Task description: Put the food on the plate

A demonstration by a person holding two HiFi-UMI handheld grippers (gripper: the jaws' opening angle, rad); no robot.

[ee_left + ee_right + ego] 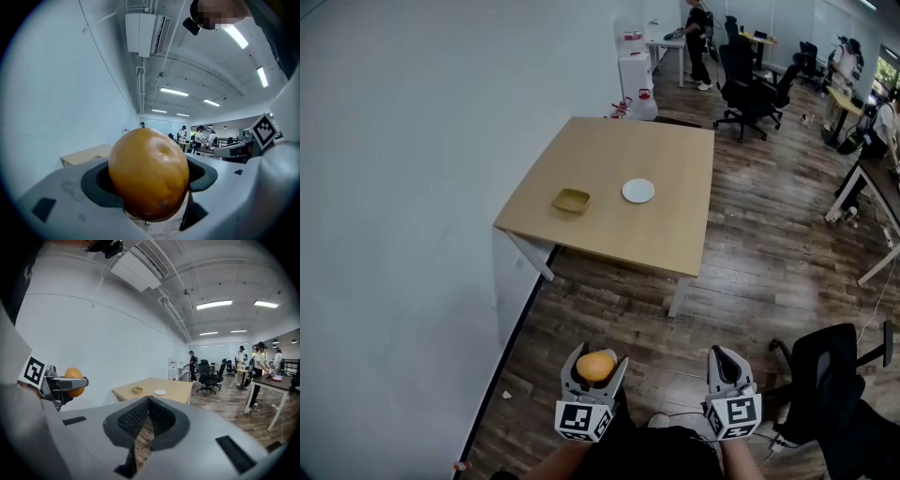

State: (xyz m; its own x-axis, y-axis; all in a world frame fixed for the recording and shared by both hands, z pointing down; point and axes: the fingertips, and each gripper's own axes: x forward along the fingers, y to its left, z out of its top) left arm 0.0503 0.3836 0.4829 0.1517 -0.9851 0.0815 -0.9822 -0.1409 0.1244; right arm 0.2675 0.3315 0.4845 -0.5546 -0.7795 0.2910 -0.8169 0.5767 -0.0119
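My left gripper (595, 367) is shut on an orange round fruit (595, 366), which fills the left gripper view (149, 173) and also shows in the right gripper view (74, 380). My right gripper (727, 367) is shut with nothing between its jaws; its pads meet at the tips (149, 401). Both grippers hang over the wooden floor, well short of the table (675, 225). A small white plate (638, 191) lies near the table's middle. Left of it sits a shallow yellow-brown dish (571, 201).
A white wall runs along the left. A black office chair (830, 384) stands at my right, close to the right gripper. More chairs (750, 89), desks and people fill the far room. A white water dispenser (633, 66) stands behind the table.
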